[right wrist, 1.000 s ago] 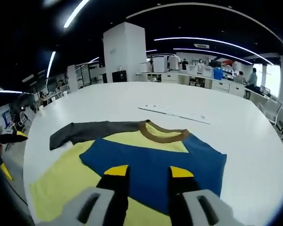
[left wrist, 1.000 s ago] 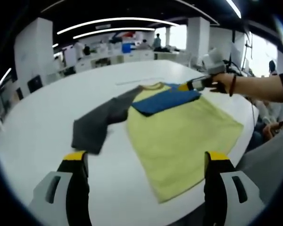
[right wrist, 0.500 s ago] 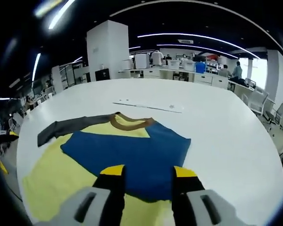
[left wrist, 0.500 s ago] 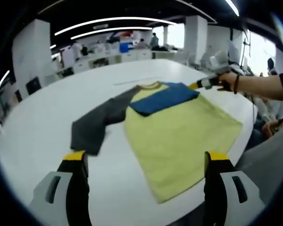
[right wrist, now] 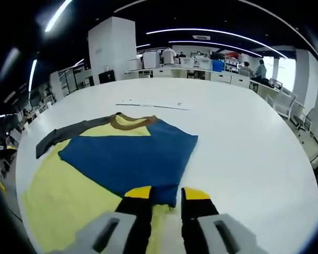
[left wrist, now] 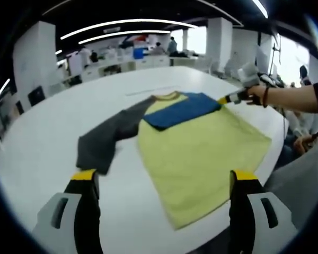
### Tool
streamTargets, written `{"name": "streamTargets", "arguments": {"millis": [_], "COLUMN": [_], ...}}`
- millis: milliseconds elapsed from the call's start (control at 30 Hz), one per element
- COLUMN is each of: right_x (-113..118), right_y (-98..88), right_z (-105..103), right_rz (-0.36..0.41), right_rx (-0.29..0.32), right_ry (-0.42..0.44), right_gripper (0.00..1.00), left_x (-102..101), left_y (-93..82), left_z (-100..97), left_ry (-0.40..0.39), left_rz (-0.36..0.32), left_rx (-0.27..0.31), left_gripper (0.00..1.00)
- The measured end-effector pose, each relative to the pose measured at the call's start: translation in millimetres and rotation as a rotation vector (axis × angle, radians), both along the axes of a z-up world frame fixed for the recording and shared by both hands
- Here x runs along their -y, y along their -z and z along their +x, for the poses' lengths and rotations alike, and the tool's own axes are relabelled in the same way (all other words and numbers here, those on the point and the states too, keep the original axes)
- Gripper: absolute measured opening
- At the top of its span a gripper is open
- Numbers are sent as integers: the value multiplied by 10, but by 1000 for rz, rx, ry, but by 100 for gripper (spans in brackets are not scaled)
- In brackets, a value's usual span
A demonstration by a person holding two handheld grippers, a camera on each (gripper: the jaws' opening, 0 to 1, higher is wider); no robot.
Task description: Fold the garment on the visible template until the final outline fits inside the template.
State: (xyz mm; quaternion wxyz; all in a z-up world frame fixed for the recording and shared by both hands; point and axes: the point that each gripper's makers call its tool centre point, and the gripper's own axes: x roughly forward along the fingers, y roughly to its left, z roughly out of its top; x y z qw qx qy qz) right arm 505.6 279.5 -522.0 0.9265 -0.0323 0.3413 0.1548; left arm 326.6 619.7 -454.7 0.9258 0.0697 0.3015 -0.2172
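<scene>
At frame centre the yellow garment is lying on the white surface, the right hand-held gripper pinching its blue sleeve, the left hand-held gripper spreading wide.

Shirt: hem cut off at seven o'clock in the right gripper view; blue sleeve folded across the chest, hiding the yellow beneath. Right gripper, left gripper view: jaw tips too small to tell their spacing. Strip on table: markings unreadable. Background desks, figures blurred.
</scene>
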Motion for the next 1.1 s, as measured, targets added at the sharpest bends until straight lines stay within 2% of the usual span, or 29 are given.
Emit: {"name": "streamTargets", "arguments": {"millis": [100,167,333,400,500,767,900,1033,1100], "right_x": [15,8,15,40,57,62,87,96,123], "right_y": [83,111,105,116,107,-13,-40,13,41], "right_z": [-41,-66,-101,-105,-106,-92,-105,-130,-164], "right_rz": [1,15,16,55,116,108,150,119,62], "right_rx": [-36,-44,-38,-42,-39,-5,-11,-36,-52], "right_ry": [13,20,60,136,206,185,232,228,195], "right_gripper": [12,3,2,2,2,1,1,1,2], "left_x": [3,-4,-40,-47,-50,-69,-62,-55,-58], "left_y": [4,5,9,14,27,43,40,44,47], "left_z": [-7,-10,-13,-13,-15,-29,-22,-18,-21], "left_ry": [1,0,-7,-9,-11,-12,-9,-6,-7], "left_rz": [-1,1,6,8,9,12,14,14,16], "left_rx": [-2,-2,-4,-6,-11,-16,-14,-16,-18], "left_gripper": [99,99,99,99,99,99,99,99,99]}}
